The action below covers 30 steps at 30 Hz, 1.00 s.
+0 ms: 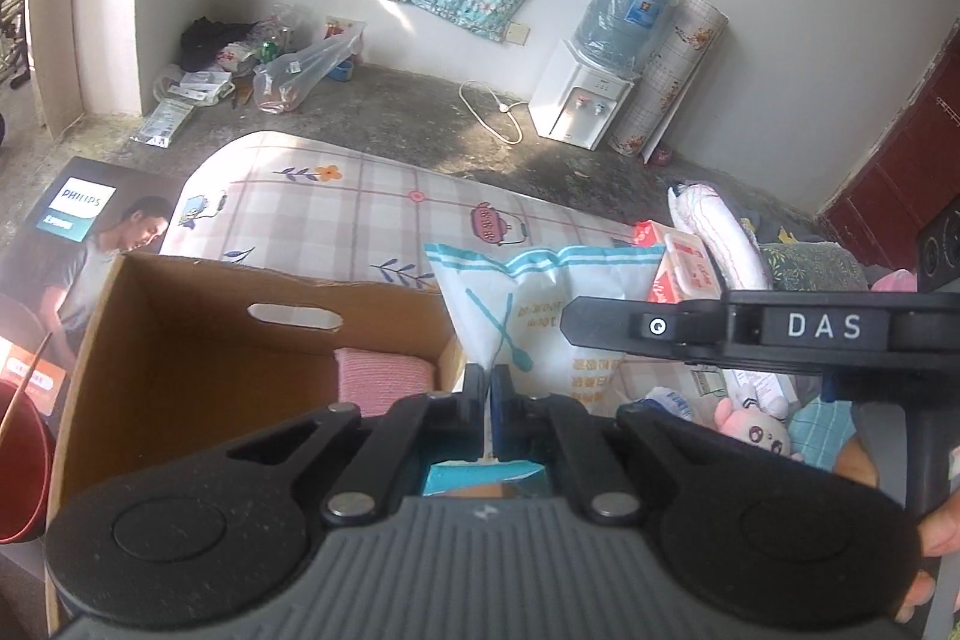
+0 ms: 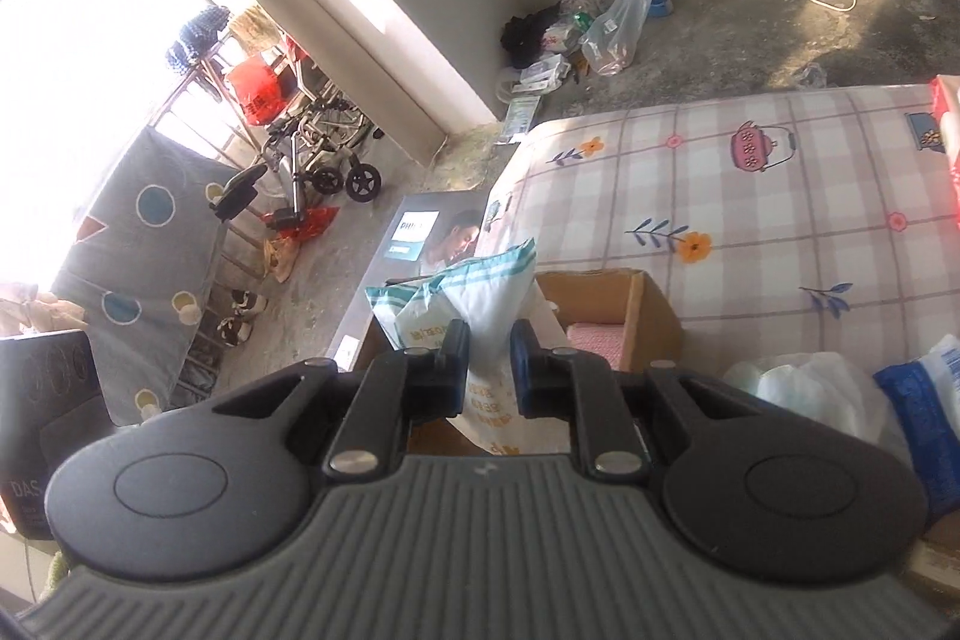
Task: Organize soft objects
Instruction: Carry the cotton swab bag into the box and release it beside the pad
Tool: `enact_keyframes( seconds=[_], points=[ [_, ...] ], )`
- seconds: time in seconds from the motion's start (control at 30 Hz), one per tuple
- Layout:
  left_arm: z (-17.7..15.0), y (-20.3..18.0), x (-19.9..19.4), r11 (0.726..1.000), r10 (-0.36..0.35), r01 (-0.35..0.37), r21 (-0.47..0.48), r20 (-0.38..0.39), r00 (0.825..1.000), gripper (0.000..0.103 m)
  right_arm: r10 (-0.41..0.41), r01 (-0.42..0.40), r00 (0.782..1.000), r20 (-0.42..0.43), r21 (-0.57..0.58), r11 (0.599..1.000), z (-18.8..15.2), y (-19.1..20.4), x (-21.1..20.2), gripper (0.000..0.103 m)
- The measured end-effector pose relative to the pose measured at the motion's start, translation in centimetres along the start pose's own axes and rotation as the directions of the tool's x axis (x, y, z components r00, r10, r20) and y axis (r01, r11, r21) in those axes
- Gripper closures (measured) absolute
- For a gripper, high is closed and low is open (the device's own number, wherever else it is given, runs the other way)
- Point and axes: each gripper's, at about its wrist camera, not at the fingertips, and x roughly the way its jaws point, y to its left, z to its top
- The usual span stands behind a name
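Checked floral mattress (image 1: 336,202) on concrete floor (image 1: 420,112), cardboard box (image 1: 180,340) alongside, both hand-held grippers, left (image 1: 486,388) and right (image 2: 489,346), clamped on white-teal packet (image 1: 540,292).

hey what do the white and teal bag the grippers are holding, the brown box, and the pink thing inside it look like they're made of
White and teal bag: thin plastic film, slightly glossy, judging by its crinkles and printed text. Brown box: plain matte cardboard, with a raw edge and a punched handle slot. Pink thing: probably woven or knitted cloth, folded; a fine ribbed texture shows, though the fibre is unclear.
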Motion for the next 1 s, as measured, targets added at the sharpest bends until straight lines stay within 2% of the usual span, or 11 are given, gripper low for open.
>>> enact_keyframes(
  seconds=[0.17,0.33,0.43,0.47,0.57,0.6,0.63,0.67,0.8,0.87,1.0],
  points=[
    [-0.6,6.9,1.9,0.994,0.075,-0.083,-0.074,-0.11,0.991,0.1,0.027,-0.019,0.992,-0.123,0.066,0.998,-1.7,3.1,8.3,0.089],
    [-0.8,11.1,5.3,0.984,0.117,-0.139,-0.11,-0.186,0.975,0.1,0.03,0.014,0.975,-0.218,0.198,0.98,-3.1,1.7,16.7,0.089],
    [-1.1,12.4,7.4,0.979,0.146,-0.172,-0.107,-0.215,0.966,0.1,0.027,0.03,0.972,-0.234,0.238,0.971,-3.2,1.1,18.9,0.089],
    [-1.0,12.7,8.3,0.978,0.156,-0.182,-0.099,-0.226,0.962,0.1,0.011,0.059,0.968,-0.251,0.271,0.961,-3.0,-0.6,21.1,0.089],
    [-0.9,13.5,10.8,0.976,0.161,-0.193,-0.102,-0.263,0.951,0.1,-0.048,0.125,0.958,-0.284,0.262,0.957,-3.2,-1.7,23.0,0.086],
    [-0.9,13.6,11.4,0.976,0.159,-0.193,-0.1,-0.273,0.949,0.099,-0.048,0.125,0.958,-0.284,0.262,0.957,-3.2,-1.7,23.0,0.085],
    [-0.9,13.7,11.9,0.977,0.16,-0.193,-0.095,-0.277,0.947,0.099,-0.076,0.149,0.953,-0.292,0.237,0.96,-3.3,-1.6,23.2,0.082],
    [-1.0,13.5,12.4,0.977,0.169,-0.197,-0.079,-0.275,0.946,0.099,-0.137,0.189,0.947,-0.289,0.162,0.969,-3.2,-1.1,23.5,0.081],
    [-0.9,13.2,13.8,0.978,0.172,-0.196,-0.064,-0.272,0.947,0.099,-0.162,0.192,0.953,-0.255,0.098,0.976,-2.9,-0.4,22.8,0.081],
    [-0.8,12.8,14.2,0.978,0.175,-0.197,-0.062,-0.26,0.95,0.099,-0.179,0.193,0.963,-0.203,0.051,0.98,-2.0,0.0,21.2,0.081],
    [-0.5,11.6,14.8,0.974,0.219,-0.226,-0.006,-0.219,0.951,0.099,-0.162,0.173,0.973,-0.166,0.057,0.983,-0.9,-0.5,19.4,0.081]
  ],
)
